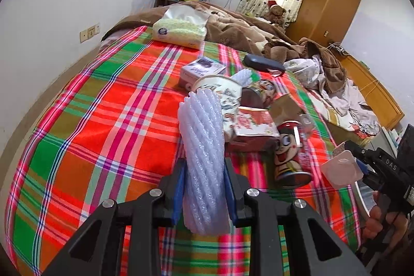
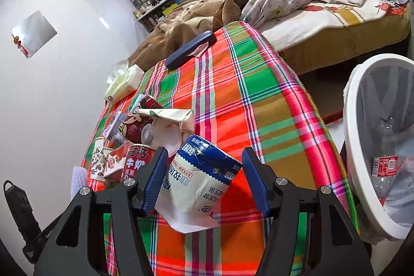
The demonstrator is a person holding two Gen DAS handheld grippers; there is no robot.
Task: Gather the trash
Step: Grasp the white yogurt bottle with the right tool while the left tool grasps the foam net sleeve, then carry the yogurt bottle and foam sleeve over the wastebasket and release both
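Gripping a white foam net sleeve [image 1: 203,162], the left gripper [image 1: 204,188] has its blue pads pressed on both sides of it; sleeve sticks up and fwd above the plaid bedspread [image 1: 103,120]. Right gripper [image 2: 204,180] is spread wide, jaws either side of a crumpled blue-and-white milk carton [image 2: 204,172] lying on the bedspread near its right edge; left pad looks to touch the carton, right pad apart.

White trash bin [image 2: 354,136] stands off the bed's right edge, lined w/ a clear bag; inside: one clear plastic bottle [image 2: 385,170] w/ red label, lying tilted.

Trash pile sits mid-bedspread: paper cup [image 1: 220,87], red cartoon cans [image 1: 289,154], red-and-white carton [image 1: 253,128], small box [image 1: 201,69].

Tissue pack [image 1: 178,30] at far edge by the brown blanket [image 1: 233,25]; dark glasses case [image 1: 264,62] near it.
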